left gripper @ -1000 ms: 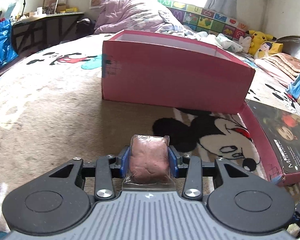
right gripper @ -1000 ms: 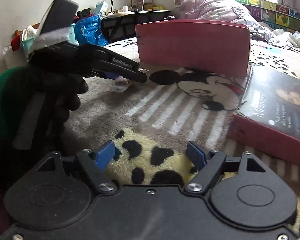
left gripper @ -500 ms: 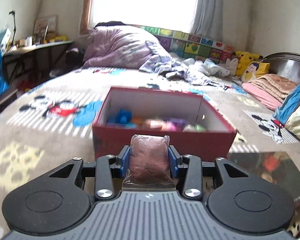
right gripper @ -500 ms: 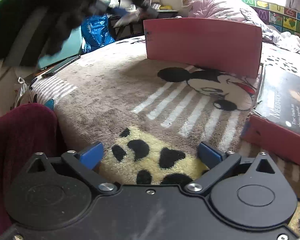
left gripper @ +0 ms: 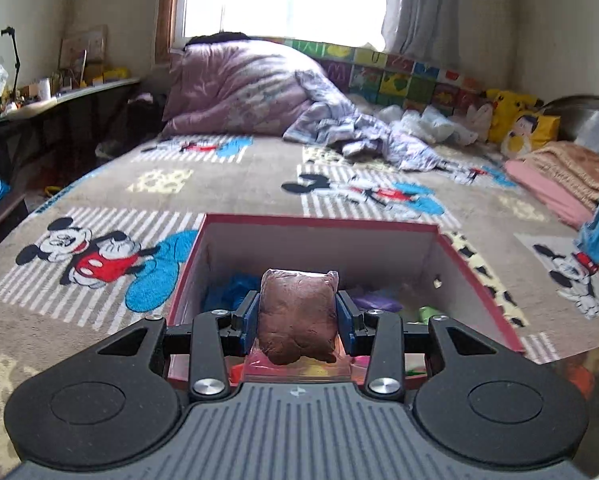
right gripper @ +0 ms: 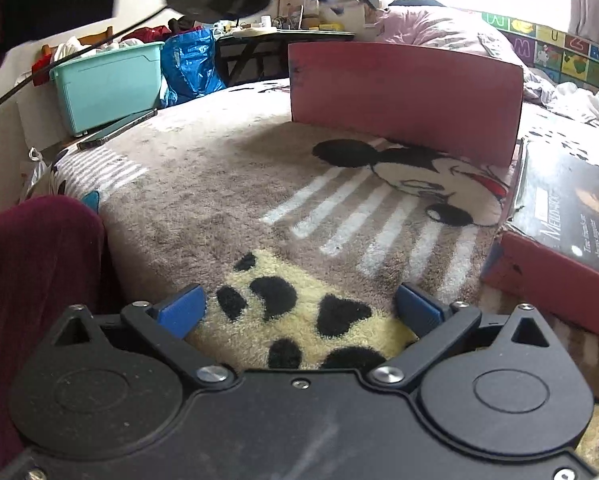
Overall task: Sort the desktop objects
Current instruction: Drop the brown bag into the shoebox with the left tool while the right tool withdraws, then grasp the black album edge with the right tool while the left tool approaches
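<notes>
Between the left gripper point(left gripper: 297, 316) jaws sits a bag point(left gripper: 297, 318) of clear glossy plastic film around a matt, lumpy brown mass. Beneath and ahead of them, the red box point(left gripper: 479, 276) is matt cardboard with plain white inner walls. Under the right gripper point(right gripper: 299, 308) jaws the blanket point(right gripper: 219, 184) is fuzzy, matt fleece. Right of them the box lid point(right gripper: 567, 208) has a smooth, glossy printed top.
</notes>
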The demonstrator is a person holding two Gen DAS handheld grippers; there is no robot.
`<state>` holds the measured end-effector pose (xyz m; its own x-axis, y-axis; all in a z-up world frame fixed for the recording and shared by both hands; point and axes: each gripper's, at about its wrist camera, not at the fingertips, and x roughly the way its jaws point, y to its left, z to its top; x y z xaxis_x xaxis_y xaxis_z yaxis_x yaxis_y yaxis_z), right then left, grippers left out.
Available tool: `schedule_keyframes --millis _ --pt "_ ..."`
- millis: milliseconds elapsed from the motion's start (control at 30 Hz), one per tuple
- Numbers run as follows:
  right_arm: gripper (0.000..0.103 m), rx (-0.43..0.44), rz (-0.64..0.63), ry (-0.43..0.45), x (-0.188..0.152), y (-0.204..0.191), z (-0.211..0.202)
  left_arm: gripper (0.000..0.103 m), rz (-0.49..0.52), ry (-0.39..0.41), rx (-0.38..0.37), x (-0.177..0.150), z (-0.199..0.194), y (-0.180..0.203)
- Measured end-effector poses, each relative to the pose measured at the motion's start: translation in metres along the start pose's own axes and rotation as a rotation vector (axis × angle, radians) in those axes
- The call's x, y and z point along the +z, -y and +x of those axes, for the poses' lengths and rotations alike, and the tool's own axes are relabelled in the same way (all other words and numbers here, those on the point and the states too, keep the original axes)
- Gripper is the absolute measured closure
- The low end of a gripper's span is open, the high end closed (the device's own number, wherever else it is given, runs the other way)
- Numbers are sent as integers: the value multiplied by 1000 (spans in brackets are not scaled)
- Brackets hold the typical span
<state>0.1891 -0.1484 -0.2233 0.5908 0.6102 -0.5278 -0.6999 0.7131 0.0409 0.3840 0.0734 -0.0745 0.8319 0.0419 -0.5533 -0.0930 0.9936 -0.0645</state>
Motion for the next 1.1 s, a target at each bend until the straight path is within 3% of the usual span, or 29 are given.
schedule_keyframes --millis 400,667,733,767,800,867,1100 --pt "0 -4 -6 20 0 -1 2 65 -34 -131 9 2 52 -11" --pt "0 -2 -8 21 1 -1 2 65 -16 -158 31 9 70 -6" --pt "0 -2 -8 21 1 -1 2 59 -12 -167 8 12 77 -5" --pt "0 -1 -6 21 1 0 2 48 -13 -175 -1 12 79 -4" --pt "0 -1 -6 21 1 0 2 41 -16 -185 5 13 79 -3" --pt "0 -2 -6 21 1 0 2 39 -13 -174 22 11 74 -2" --pt "1 22 -9 3 6 4 3 38 -33 -110 -15 -3 20 6"
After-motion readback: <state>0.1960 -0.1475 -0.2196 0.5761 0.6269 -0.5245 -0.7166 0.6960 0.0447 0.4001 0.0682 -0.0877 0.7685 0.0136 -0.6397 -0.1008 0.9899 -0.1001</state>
